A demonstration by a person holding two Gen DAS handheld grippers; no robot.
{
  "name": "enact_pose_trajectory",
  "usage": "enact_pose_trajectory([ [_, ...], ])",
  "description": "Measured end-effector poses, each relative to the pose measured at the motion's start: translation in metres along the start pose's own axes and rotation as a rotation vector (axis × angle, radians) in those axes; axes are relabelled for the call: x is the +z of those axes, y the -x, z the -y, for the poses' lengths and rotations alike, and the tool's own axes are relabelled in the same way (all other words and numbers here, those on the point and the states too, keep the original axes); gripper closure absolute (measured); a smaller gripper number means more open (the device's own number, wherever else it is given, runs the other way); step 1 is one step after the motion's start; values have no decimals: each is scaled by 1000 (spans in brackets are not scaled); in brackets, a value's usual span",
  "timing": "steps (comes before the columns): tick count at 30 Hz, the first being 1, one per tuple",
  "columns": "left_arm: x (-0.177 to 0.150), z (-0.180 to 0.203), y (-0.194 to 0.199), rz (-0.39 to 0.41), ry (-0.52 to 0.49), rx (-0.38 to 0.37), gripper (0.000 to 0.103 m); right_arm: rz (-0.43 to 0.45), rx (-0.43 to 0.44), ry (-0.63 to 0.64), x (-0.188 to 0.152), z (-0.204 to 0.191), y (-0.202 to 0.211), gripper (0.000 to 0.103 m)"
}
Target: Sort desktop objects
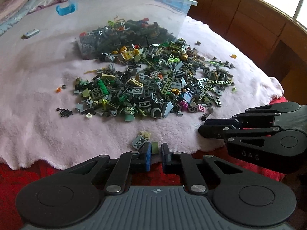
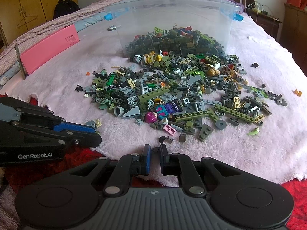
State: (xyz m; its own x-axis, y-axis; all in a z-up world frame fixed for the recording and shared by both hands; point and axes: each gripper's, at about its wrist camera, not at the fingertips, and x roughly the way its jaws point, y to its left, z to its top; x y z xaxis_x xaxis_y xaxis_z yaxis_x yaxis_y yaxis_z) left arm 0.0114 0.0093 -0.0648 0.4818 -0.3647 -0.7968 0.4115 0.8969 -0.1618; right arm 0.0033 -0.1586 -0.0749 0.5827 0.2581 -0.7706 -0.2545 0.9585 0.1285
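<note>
A heap of small toy bricks [image 1: 153,84] [image 2: 182,92], mostly grey and green, spills from a clear plastic bin [image 1: 134,5] [image 2: 172,9] lying on its side on a pink blanket [image 1: 38,95]. At the blanket's near edge my left gripper [image 1: 155,150] [image 2: 96,135] is shut on a small olive green piece [image 1: 155,147], beside two loose bricks [image 1: 139,142]. My right gripper [image 2: 155,152] [image 1: 201,128] is shut just right of it. A small dark grey piece [image 2: 154,149] shows at its tips; whether it is pinched I cannot tell.
A pink box [image 2: 51,51] stands on edge at the blanket's left. A small silver object [image 1: 30,33] lies left of the bin. Red bedding [image 1: 19,176] shows under the blanket's near edge. Wooden cabinets [image 1: 249,19] line the right side.
</note>
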Motion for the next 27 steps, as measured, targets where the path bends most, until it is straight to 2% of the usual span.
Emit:
enact_pose_trajectory([
  [9,1,4,-5,-22,-25,11,90,-4,6,-18,0,2,0,91],
  [27,3,11,5,8,-40,19,94,4,-7,5,3,-3,4,95],
])
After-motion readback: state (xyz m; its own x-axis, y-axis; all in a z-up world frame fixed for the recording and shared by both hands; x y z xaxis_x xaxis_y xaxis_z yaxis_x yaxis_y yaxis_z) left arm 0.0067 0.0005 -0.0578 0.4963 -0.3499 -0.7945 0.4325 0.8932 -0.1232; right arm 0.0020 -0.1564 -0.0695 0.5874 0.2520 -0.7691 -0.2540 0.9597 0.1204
